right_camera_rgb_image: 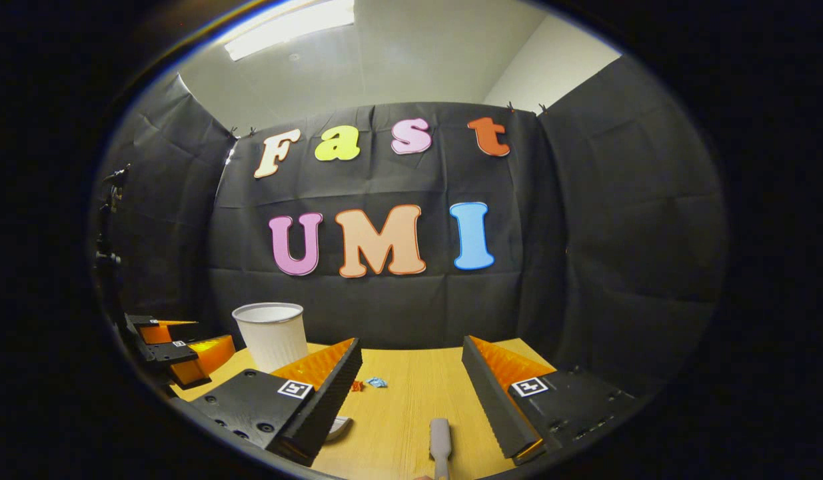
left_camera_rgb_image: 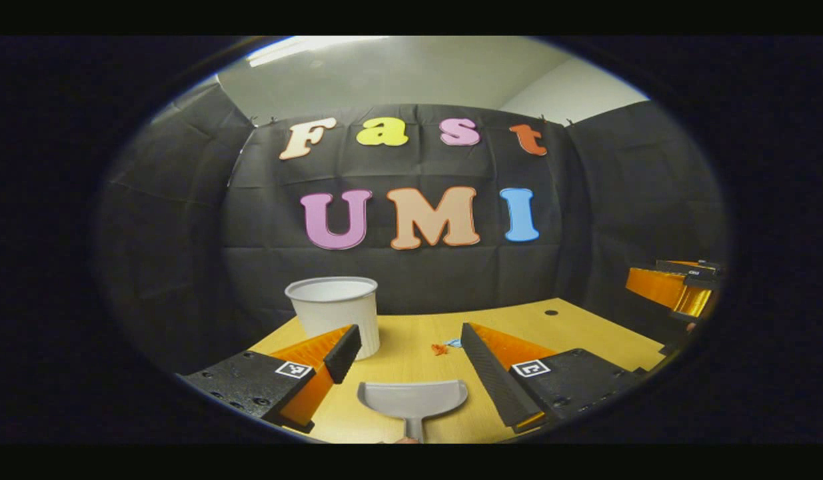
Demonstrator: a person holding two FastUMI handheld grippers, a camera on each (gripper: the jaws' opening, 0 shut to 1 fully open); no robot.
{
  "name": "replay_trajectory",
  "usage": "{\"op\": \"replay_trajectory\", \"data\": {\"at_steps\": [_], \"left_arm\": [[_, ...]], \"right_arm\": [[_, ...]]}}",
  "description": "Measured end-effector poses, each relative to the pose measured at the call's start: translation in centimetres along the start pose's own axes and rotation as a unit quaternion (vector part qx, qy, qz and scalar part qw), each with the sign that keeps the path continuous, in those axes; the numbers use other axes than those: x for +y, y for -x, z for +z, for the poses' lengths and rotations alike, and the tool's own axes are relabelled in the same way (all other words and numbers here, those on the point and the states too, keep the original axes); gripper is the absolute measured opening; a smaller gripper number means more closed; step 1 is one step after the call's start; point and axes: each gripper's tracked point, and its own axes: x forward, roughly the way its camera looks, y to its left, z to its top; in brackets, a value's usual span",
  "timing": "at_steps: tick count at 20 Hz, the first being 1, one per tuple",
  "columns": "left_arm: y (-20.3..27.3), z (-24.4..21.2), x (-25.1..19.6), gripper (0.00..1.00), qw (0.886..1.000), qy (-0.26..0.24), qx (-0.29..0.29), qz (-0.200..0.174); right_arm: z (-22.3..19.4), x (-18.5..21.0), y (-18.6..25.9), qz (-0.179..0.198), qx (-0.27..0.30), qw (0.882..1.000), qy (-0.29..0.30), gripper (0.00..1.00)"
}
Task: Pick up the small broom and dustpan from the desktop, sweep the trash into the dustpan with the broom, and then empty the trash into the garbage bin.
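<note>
From my left gripper view, the left gripper [left_camera_rgb_image: 411,363] hangs over a pale wooden desktop [left_camera_rgb_image: 571,333] with its fingers spread wide and nothing between them. The grey dustpan [left_camera_rgb_image: 412,400] lies flat on the wood at 6 o'clock, between the fingertips, its handle running toward me. The white garbage bin [left_camera_rgb_image: 334,313] stands upright at about 10 o'clock from the dustpan, partly behind my left finger. Small bits of trash [left_camera_rgb_image: 444,347], orange-red and blue, lie at 12 o'clock beyond the dustpan, near the bin but apart from it. A small dark hole [left_camera_rgb_image: 551,312] marks the desktop toward its far right corner. The other tool shows at 3 o'clock, off the desk's right edge.

In my right gripper view, the right gripper [right_camera_rgb_image: 411,380] is also spread open and empty. The grey handle of the broom [right_camera_rgb_image: 440,443] lies on the desktop at 6 o'clock, between the fingers, untouched. Black cloth walls close the booth on three sides, under a grey ceiling with a bright strip light [right_camera_rgb_image: 288,27] at 11 o'clock.
</note>
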Motion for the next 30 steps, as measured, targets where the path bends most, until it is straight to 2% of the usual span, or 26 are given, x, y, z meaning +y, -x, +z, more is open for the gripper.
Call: {"op": "replay_trajectory", "data": {"at_steps": [4,8,13,17,22,23,27,28,29,30], "left_arm": [[-0.6,-6.2,-0.3,0.93,0.996,0.002,0.091,-0.012],[-0.3,-12.6,-0.3,0.93,0.982,0.019,0.19,-0.013],[0.9,-19.1,0.1,0.94,0.955,0.032,0.294,-0.001],[1.8,-22.0,0.4,0.95,0.941,0.026,0.337,0.005],[3.0,-26.2,0.1,0.95,0.921,0.017,0.39,0.009],[3.2,-27.2,0.0,0.95,0.915,0.015,0.403,0.006],[3.9,-29.9,-0.6,0.95,0.895,0.007,0.445,-0.006],[4.0,-30.4,-0.8,0.93,0.892,0.008,0.453,-0.01],[4.0,-30.7,-1.1,0.91,0.89,0.009,0.455,-0.012],[4.0,-31.1,-1.0,0.82,0.89,0.009,0.456,-0.008]], "right_arm": [[-6.3,-0.4,-0.8,0.004,0.093,0.996,-0.004,0.92],[-12.9,-1.1,-0.6,0.002,0.179,0.984,0.014,0.92],[-20.7,-2.7,0.3,-0.002,0.292,0.956,0.028,0.92],[-25.8,-3.7,-0.4,-0.004,0.353,0.934,0.049,0.92],[-30.0,-5.7,0.2,-0.003,0.408,0.909,0.079,0.92],[-30.9,-5.9,0.1,-0.002,0.424,0.902,0.082,0.86],[-34.3,-6.9,0.5,0.021,0.503,0.858,0.097,0.77],[-34.6,-7.2,0.7,0.025,0.514,0.852,0.098,0.72],[-34.6,-7.4,0.3,0.026,0.513,0.852,0.102,0.55],[-34.6,-8.1,-0.3,0.025,0.507,0.854,0.115,0.46]]}}
